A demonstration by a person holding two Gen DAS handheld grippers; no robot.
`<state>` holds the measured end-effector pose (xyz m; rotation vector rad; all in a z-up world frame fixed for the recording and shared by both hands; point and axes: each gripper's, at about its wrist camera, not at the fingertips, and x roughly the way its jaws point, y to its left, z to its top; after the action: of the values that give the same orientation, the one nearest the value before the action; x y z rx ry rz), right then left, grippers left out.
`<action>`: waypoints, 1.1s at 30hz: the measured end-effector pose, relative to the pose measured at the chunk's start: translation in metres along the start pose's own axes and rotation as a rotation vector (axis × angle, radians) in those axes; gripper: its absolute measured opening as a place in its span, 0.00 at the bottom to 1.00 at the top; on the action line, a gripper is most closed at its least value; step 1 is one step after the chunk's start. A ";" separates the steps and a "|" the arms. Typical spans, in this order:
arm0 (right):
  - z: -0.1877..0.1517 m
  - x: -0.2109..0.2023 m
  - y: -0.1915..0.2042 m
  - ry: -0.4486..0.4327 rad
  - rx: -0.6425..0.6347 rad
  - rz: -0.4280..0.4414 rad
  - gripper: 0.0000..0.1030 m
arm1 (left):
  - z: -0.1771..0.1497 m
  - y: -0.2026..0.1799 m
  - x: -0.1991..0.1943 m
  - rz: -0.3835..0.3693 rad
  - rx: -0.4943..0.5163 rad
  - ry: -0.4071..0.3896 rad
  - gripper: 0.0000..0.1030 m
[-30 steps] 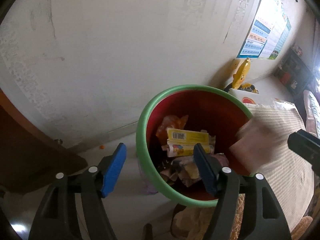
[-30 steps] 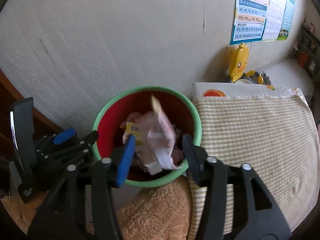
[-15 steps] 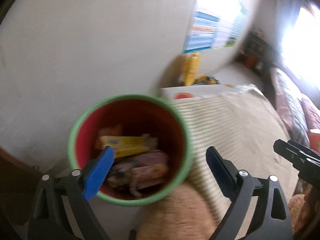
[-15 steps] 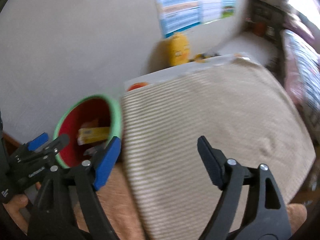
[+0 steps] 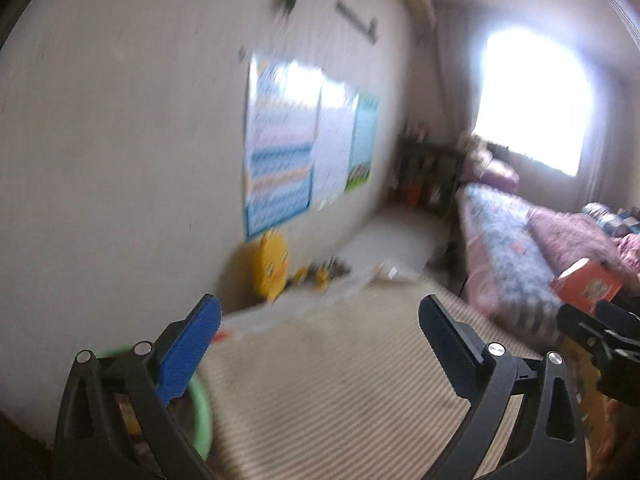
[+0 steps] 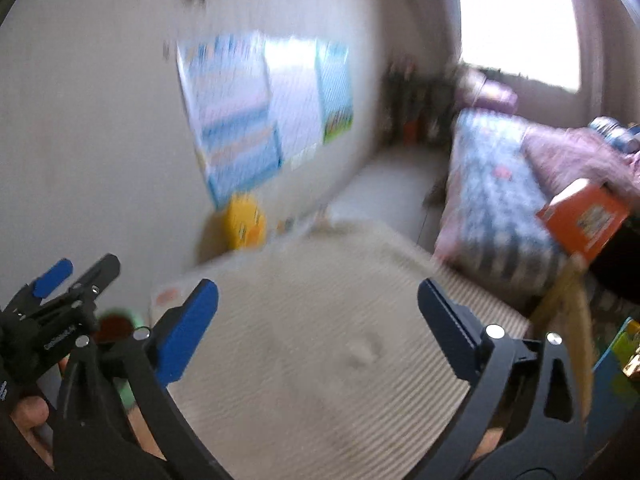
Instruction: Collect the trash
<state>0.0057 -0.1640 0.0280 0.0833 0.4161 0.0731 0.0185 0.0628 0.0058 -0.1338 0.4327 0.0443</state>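
The green-rimmed red trash bin [image 5: 202, 412] sits at the lower left of the left wrist view, half hidden behind a finger. In the right wrist view only a sliver of the bin [image 6: 114, 326] shows. My left gripper [image 5: 320, 320] is over the striped beige cloth [image 5: 340, 392], its jaws opening wide with nothing between them. My right gripper [image 6: 318, 300] is also opening over the cloth [image 6: 320, 352], with nothing between its jaws. An orange box [image 5: 586, 286] lies far right by the bed, also seen as the orange box [image 6: 584, 216]. Everything is motion-blurred.
A yellow duck toy [image 5: 272, 264] stands against the wall below posters [image 5: 288, 152]. A patterned bed [image 5: 504, 240] runs along the right toward a bright window [image 5: 532, 100]. A dark shelf [image 5: 424, 172] stands in the far corner. Colourful items [image 6: 624, 344] sit at the right edge.
Both views have swung up and right, from over the bin to the cloth and room. The right gripper's paper wrapper has dropped away. Both pairs of jaws have spread wider.
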 end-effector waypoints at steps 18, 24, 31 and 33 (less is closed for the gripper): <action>-0.005 -0.020 -0.027 -0.129 0.071 -0.176 0.96 | 0.006 -0.013 -0.009 0.134 -0.026 -0.012 0.92; -0.007 -0.015 -0.022 -0.079 0.062 -0.176 0.96 | 0.001 -0.015 -0.006 0.111 0.001 0.019 0.92; -0.011 -0.008 -0.015 -0.039 0.061 -0.169 0.96 | -0.002 -0.013 -0.004 0.107 0.018 0.041 0.92; -0.010 -0.006 -0.014 -0.026 0.061 -0.169 0.96 | -0.003 -0.012 -0.003 0.105 0.022 0.053 0.92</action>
<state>-0.0030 -0.1778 0.0195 0.1082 0.3977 -0.1071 0.0153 0.0504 0.0058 -0.0911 0.4931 0.1393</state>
